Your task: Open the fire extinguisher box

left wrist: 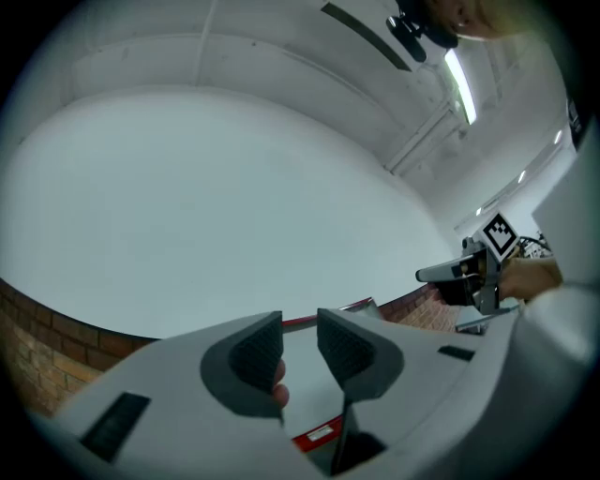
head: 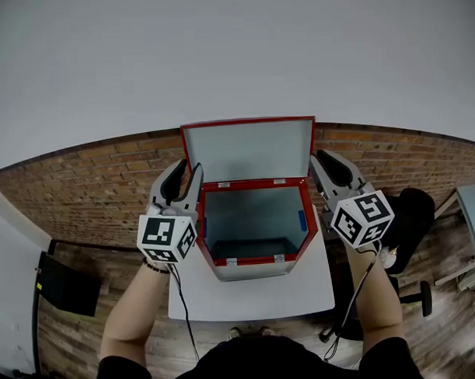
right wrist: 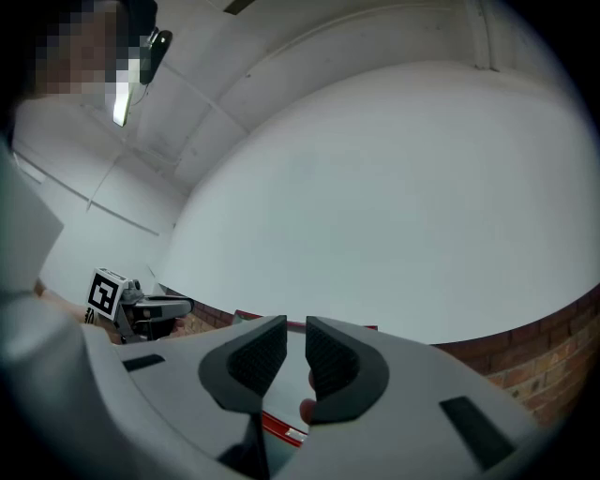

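The red fire extinguisher box [head: 252, 260] stands on a small white table [head: 257, 294]. Its lid [head: 248, 149] is swung up and stands upright at the back, and the grey inside looks empty. My left gripper [head: 187, 169] hangs beside the box's back left corner, touching nothing. In the left gripper view the left gripper [left wrist: 300, 323] is open by a narrow gap with nothing in it, and the lid's red edge [left wrist: 349, 307] shows beyond. My right gripper [head: 320, 160] is by the back right corner. In its own view the right gripper [right wrist: 296, 333] is open by a slim gap, also with nothing in it.
A white wall with a brick band [head: 97, 182] at its foot rises right behind the table. A black office chair [head: 410, 218] stands at the right and a dark flat object [head: 66, 286] lies on the wooden floor at the left. Cables hang from both grippers.
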Tool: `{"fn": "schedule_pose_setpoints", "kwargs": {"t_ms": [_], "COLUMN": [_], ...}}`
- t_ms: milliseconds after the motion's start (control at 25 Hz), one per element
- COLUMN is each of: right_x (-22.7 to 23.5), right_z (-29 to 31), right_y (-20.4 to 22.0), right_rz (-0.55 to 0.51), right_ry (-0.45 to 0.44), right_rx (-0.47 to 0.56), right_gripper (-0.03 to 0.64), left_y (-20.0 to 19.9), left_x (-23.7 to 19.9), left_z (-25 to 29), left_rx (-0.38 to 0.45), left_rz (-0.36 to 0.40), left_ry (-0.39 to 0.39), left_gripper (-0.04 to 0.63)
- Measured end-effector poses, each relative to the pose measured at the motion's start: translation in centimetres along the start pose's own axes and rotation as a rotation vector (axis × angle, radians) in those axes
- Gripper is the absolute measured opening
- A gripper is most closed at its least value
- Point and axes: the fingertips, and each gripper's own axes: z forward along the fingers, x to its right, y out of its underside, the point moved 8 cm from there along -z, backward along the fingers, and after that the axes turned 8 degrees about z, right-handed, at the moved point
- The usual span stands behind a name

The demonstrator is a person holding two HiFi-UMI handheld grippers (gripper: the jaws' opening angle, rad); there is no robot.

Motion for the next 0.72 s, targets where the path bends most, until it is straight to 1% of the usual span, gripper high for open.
{"fn": "schedule_pose_setpoints", "kwargs": {"t_ms": [40, 120, 240, 320, 480, 560, 720], "right_x": [-0.7, -2.2, -4.3, -5.6, -7.8, -8.6, -9.6], "right_z": [-0.6, -1.8, -3.4, -4.3, -6.1, -6.9, -8.6], "right_y": [0.0, 0.2, 0.7, 1.2, 2.7, 4.0, 6.9], "right_rz": [0.003, 0.014, 0.018, 0.012, -0.020, -0.015, 0.037], "right_ry": [-0.006, -0.023, -0.057, -0.076, -0.117, -0.130, -0.141], "right_rx": [0.002, 0.008, 0.005, 0.000, -0.010, -0.029, -0.072], "right_gripper": [0.066, 0.047, 0.035, 0.029, 0.021, 0.020, 0.020], "left_y": [-0.3, -0.7, -0.7, -0.2, 1.5, 2.4, 4.2], "left_x": [0.5, 1.7, 3.4, 4.4, 6.4, 7.4, 9.2], "left_z": [-0.7, -2.1, -4.1, -5.4, -7.6, -8.8, -10.8], "left_rx": [0.009, 0.022, 0.032, 0.030, 0.007, -0.009, -0.031], "left_rz": [-0.013, -0.033, -0.055, -0.059, -0.053, -0.071, -0.124], "left_ry": [0.015, 0.048, 0.089, 0.110, 0.162, 0.187, 0.224], "left_gripper": [0.149, 0.095, 0.065, 0.053, 0.049, 0.049, 0.049]}}
